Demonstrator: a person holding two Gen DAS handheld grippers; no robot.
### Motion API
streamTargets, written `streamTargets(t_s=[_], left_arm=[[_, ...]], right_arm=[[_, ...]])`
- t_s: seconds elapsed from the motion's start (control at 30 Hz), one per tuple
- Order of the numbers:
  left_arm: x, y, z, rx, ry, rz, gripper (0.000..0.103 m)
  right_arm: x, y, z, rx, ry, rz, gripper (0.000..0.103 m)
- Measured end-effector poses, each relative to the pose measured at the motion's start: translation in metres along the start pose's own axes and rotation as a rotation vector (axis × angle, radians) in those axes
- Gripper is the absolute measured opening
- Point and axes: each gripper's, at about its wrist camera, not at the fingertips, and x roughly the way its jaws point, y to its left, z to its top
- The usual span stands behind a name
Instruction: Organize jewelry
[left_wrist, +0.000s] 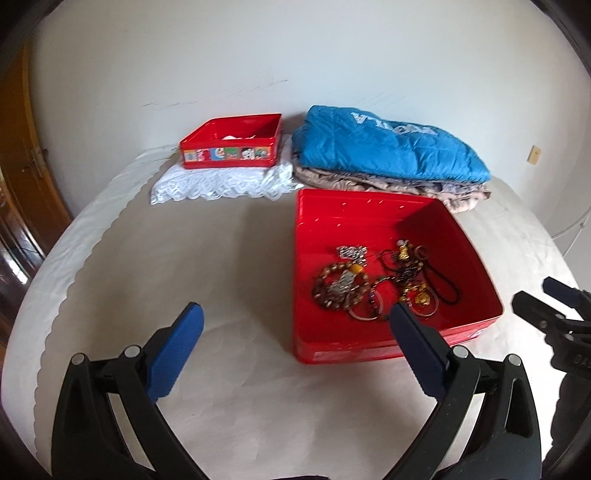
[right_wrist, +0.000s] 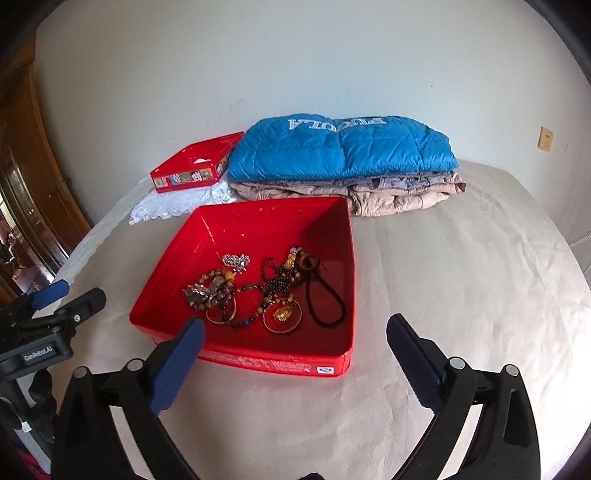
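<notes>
The bed (right_wrist: 461, 295) spreads out beneath and ahead of both my grippers, its pale cover bare where I hover. Far ahead, against the wall, a folded blue jacket (right_wrist: 340, 151) sits on top of a beige blanket (right_wrist: 406, 195); I judge they are simply stored there, well clear of my reach. Closer, just in front of my right gripper (right_wrist: 295, 343) and off to the right of my left gripper (left_wrist: 297, 332), lies the big red tray (right_wrist: 340, 254), open at the top so I can drop in from above. Its near wall stands between my fingers and what lies inside, so I would have to come over it, not straight in. Beyond it to the left, a smaller red tin (left_wrist: 231, 147) rests on a white lace cloth (left_wrist: 221, 184); likely the place for sorted pieces, though I cannot make out what is in it. The jewelry (right_wrist: 258, 295) is all in the big tray: beaded bracelets, a silver chain, a gold pendant, a dark cord loop, tangled and touching, which may make lifting one alone tricky. Both my grippers are spread wide with nothing between the jaws.
</notes>
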Motion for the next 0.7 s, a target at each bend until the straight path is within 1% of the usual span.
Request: streamTargets(t_s=[0.17, 0.27, 0.47, 0.7], left_arm=[[0.003, 0.002, -0.005, -0.006, 0.014, 0.015, 0.100], [0.001, -0.001, -0.006, 0.001, 0.007, 0.019, 0.100], [-0.004, -0.007, -0.011, 0.018, -0.006, 0.009, 0.100], [0.000, -0.007, -0.014, 0.015, 0.004, 0.017, 0.100]], right_arm=[[0.001, 0.000, -0.007, -0.006, 0.005, -0.016, 0.099], [0.001, 0.001, -0.009, -0.005, 0.007, -0.015, 0.099], [0.000, 0.004, -0.011, -0.008, 0.006, -0.020, 0.099], [0.000, 0.002, -0.012, -0.002, 0.008, -0.020, 0.099]])
